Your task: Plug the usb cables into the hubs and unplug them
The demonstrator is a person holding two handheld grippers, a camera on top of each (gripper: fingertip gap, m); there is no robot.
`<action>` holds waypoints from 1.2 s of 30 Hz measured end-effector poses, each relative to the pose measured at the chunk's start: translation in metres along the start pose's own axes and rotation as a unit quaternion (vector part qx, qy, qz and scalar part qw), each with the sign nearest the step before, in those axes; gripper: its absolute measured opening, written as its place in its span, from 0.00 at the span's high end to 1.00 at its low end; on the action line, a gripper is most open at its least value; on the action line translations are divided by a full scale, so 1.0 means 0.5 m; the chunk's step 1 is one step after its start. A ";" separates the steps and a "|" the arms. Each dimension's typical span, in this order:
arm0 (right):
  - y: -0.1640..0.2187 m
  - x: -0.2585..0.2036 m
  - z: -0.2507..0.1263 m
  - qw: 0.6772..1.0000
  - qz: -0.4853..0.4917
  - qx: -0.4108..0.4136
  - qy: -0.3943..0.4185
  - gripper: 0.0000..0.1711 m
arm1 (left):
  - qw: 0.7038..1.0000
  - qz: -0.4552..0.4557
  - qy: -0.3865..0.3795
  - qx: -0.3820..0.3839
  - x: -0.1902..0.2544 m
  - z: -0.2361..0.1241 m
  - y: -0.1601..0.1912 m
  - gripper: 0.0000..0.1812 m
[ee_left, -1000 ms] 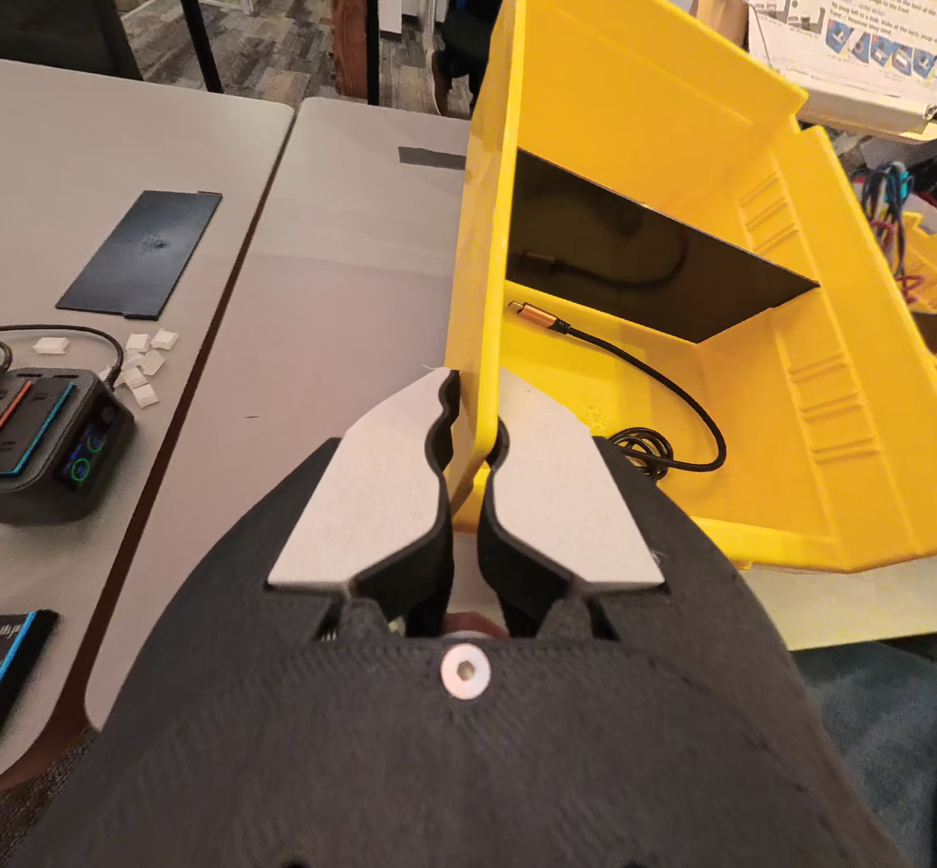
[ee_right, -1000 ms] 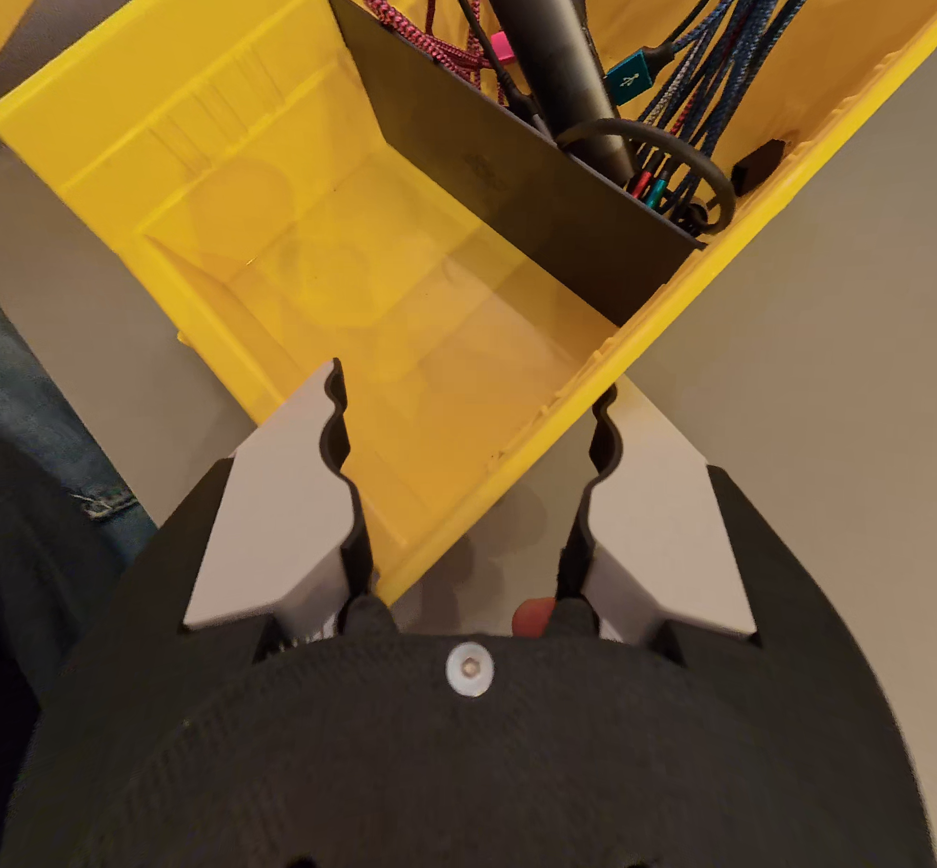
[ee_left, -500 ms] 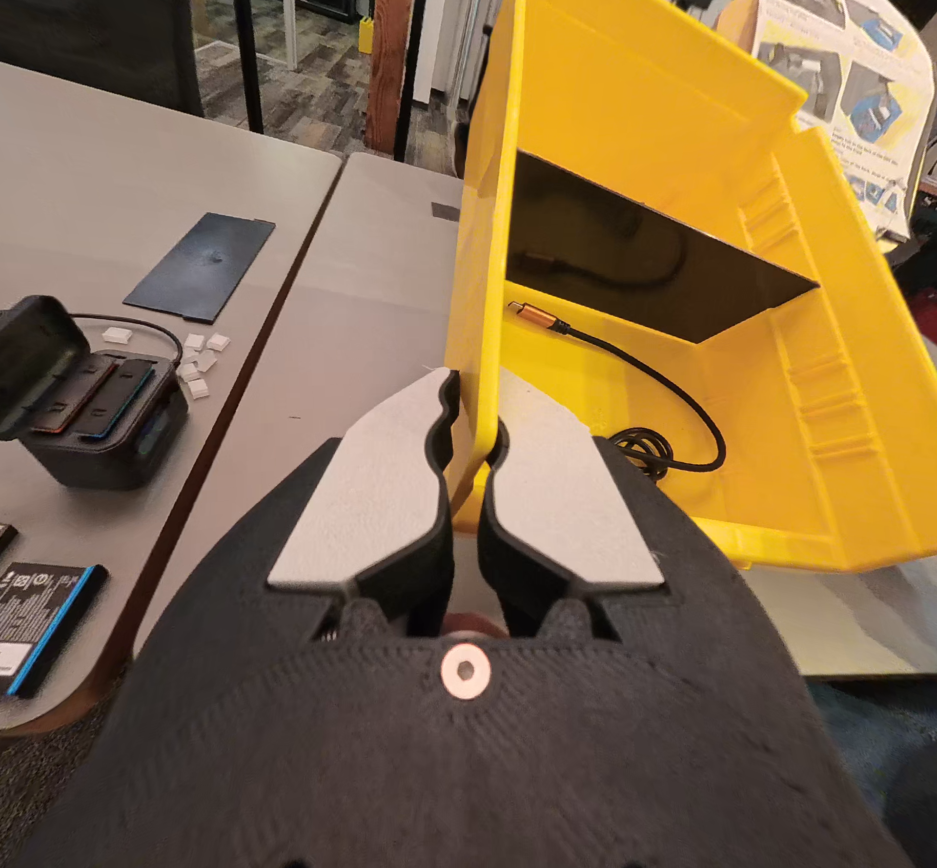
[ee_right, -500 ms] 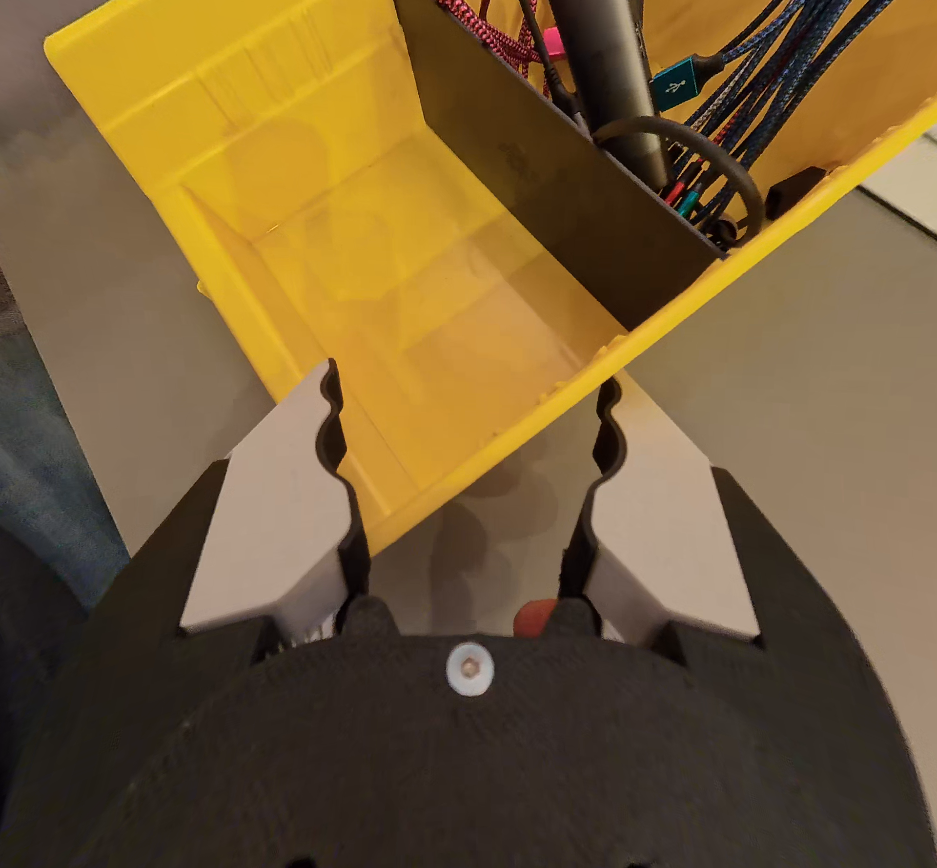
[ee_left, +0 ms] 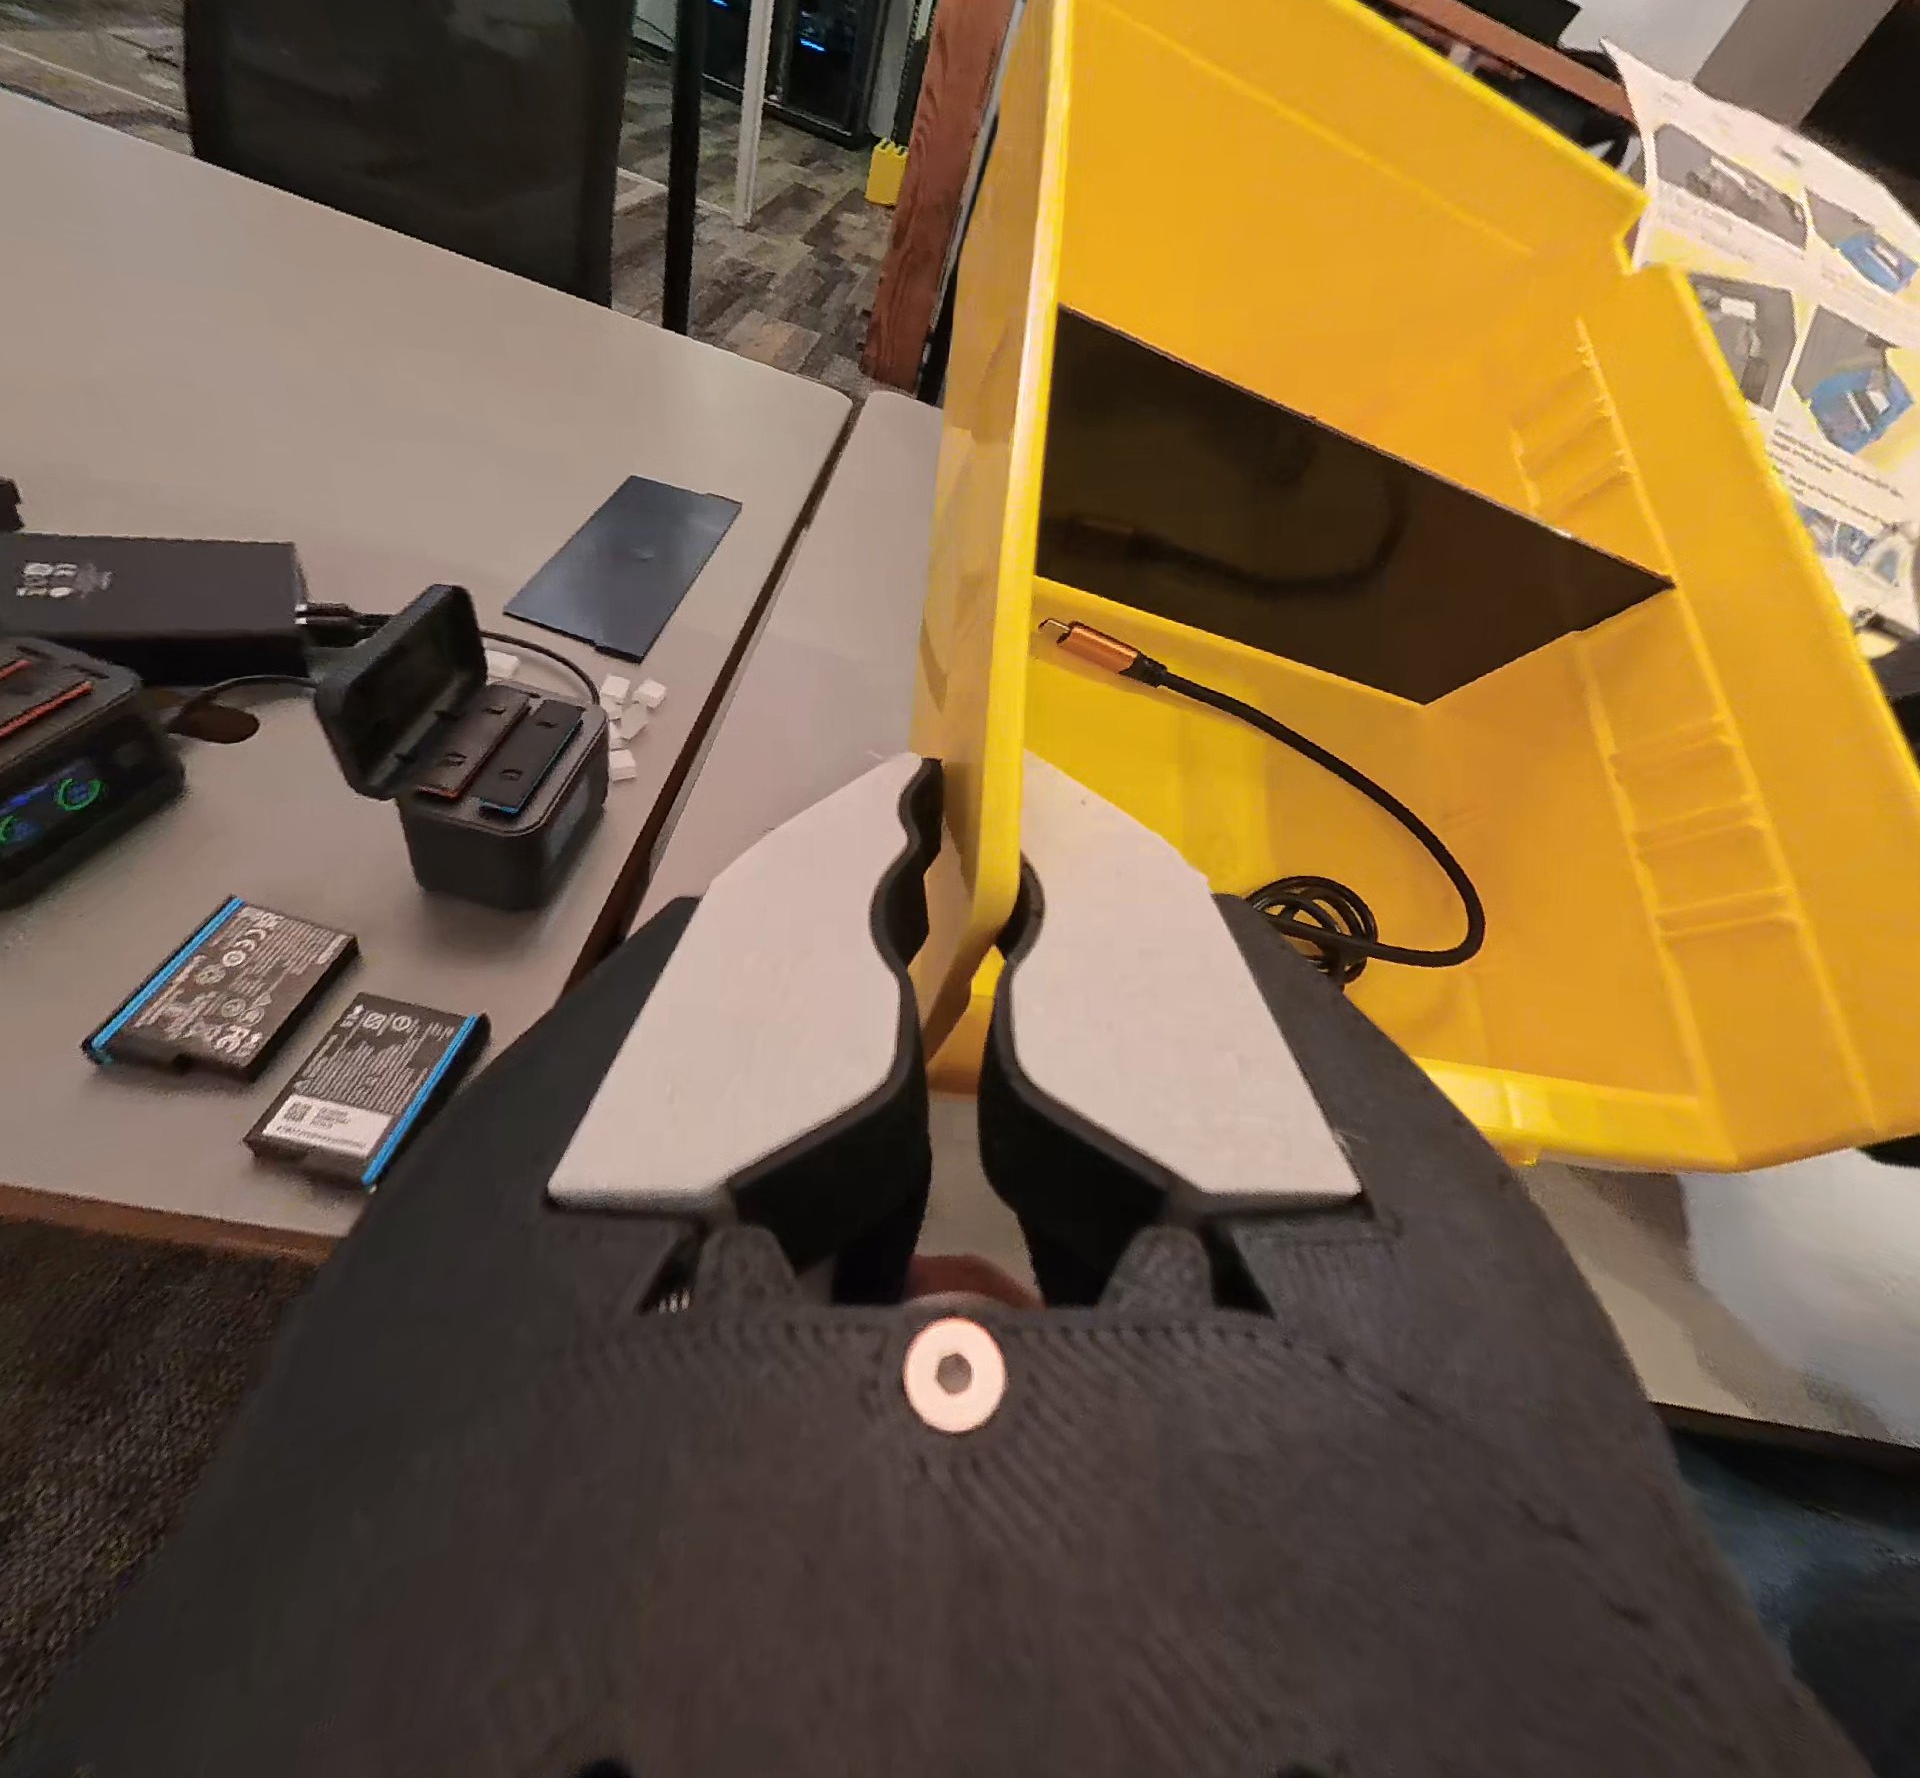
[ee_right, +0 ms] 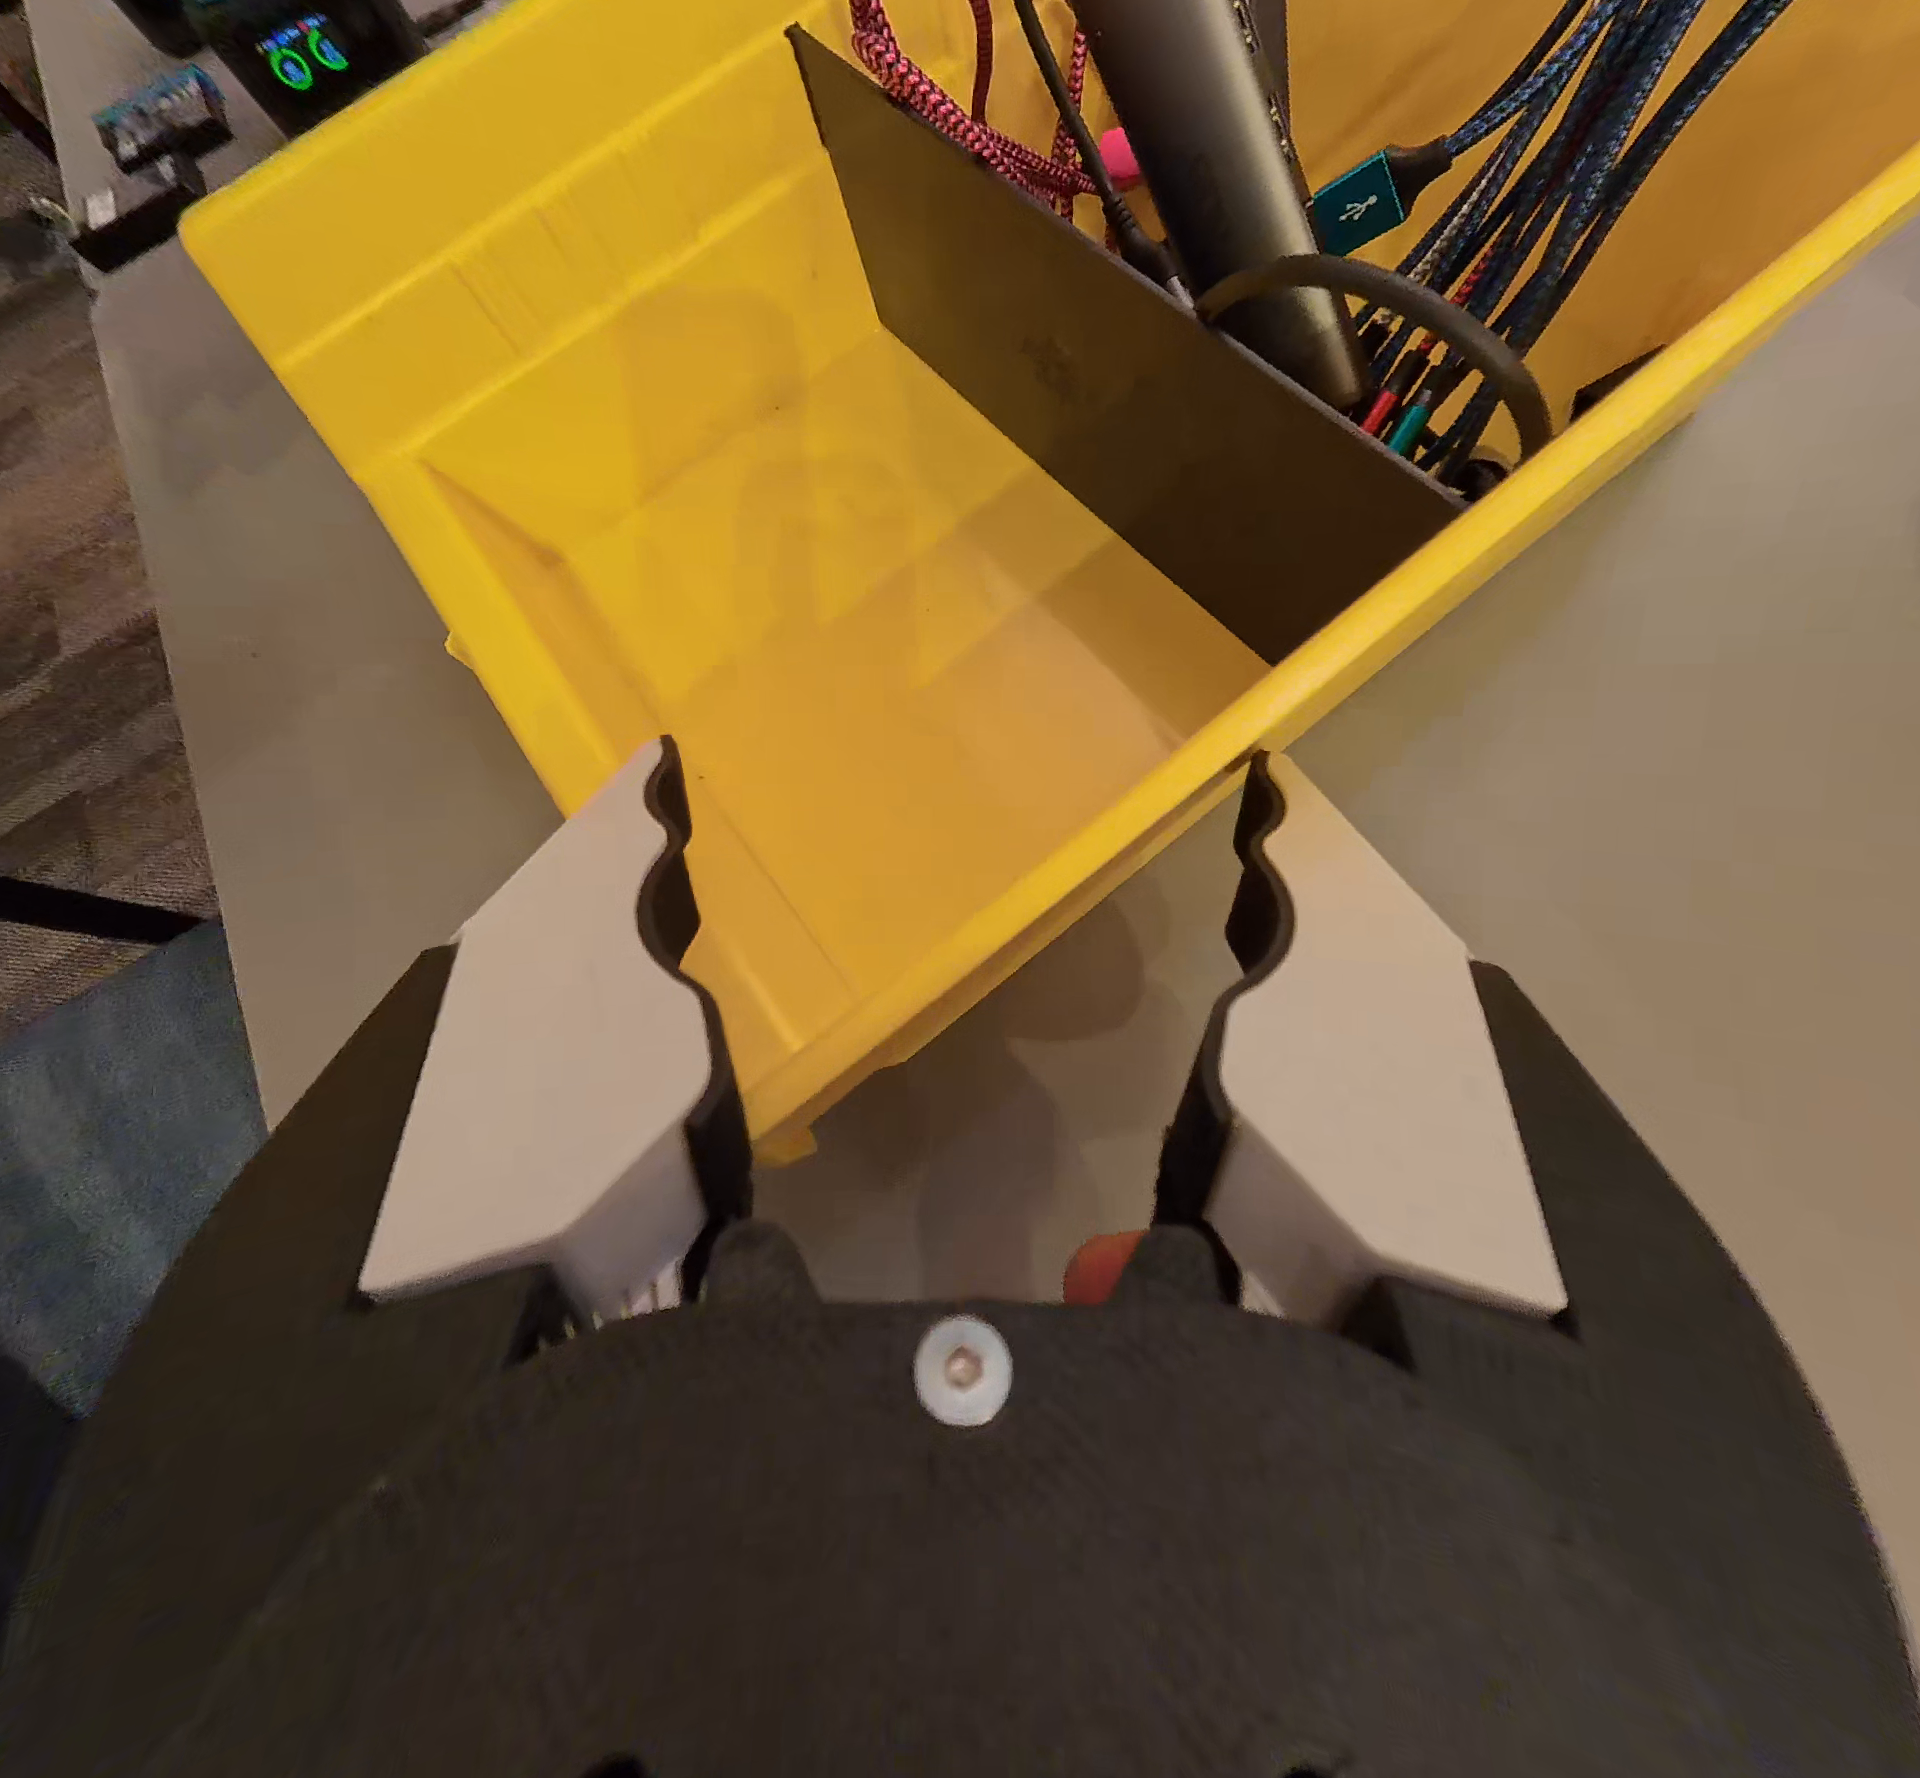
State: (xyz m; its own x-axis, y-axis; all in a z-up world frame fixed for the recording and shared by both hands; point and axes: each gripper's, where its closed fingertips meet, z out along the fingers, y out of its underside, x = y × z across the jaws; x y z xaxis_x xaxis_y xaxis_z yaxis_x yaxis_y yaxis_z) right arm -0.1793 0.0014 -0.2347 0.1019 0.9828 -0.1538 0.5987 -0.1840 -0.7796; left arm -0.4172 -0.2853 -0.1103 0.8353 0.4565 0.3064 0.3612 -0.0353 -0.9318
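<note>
Yellow bin (ee_left: 1299, 201), black divider (ee_left: 1330, 523): near compartment holds one black cable (ee_left: 1351, 793), orange-tipped. Second yellow bin (ee_right: 499, 274): near compartment empty; behind its divider (ee_right: 1091, 378) we count a grey hub (ee_right: 1205, 118), red and blue braided cables (ee_right: 1621, 97). Our left gripper (ee_left: 977, 855) clamps the first bin's side wall; right gripper (ee_right: 961, 897) gapes wide over the second bin's corner, holding nothing.

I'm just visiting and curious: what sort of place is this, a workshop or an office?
Probably an office-style lab or tech workspace. Grey tables hold battery chargers and loose batteries, yellow bins store USB cables, and lit equipment racks stand behind.
</note>
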 end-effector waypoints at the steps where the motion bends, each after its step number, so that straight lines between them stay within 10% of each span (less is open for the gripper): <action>1: -0.008 -0.009 0.011 1.000 0.001 0.005 -0.003 0.39 | 1.000 -0.006 -0.001 0.002 -0.003 -0.006 -0.003 0.97; 11: -0.069 -0.077 0.076 0.997 0.017 0.044 -0.059 0.34 | 0.999 0.017 0.017 0.029 0.055 -0.036 -0.076 0.97; 19: -0.127 -0.022 -0.180 0.981 -0.003 0.192 -0.028 0.40 | 0.995 0.042 0.084 0.018 0.212 0.038 -0.085 0.97; 27: -0.027 -0.073 -0.437 0.964 0.066 0.248 -0.068 0.36 | 0.976 0.064 0.200 -0.059 0.473 0.189 0.030 0.97; 36: 0.147 -0.021 -0.506 0.973 0.104 0.200 0.051 0.31 | 0.936 0.089 0.306 -0.150 0.754 0.312 0.228 0.97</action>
State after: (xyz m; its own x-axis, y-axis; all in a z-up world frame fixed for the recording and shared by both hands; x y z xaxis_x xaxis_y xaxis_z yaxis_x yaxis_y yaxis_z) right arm 0.0644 -0.0193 -0.1367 0.2790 0.9159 -0.2887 0.2020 -0.3499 -0.9147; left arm -0.1260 0.0214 -0.1313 0.9414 -0.1708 0.2907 0.2174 -0.3516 -0.9106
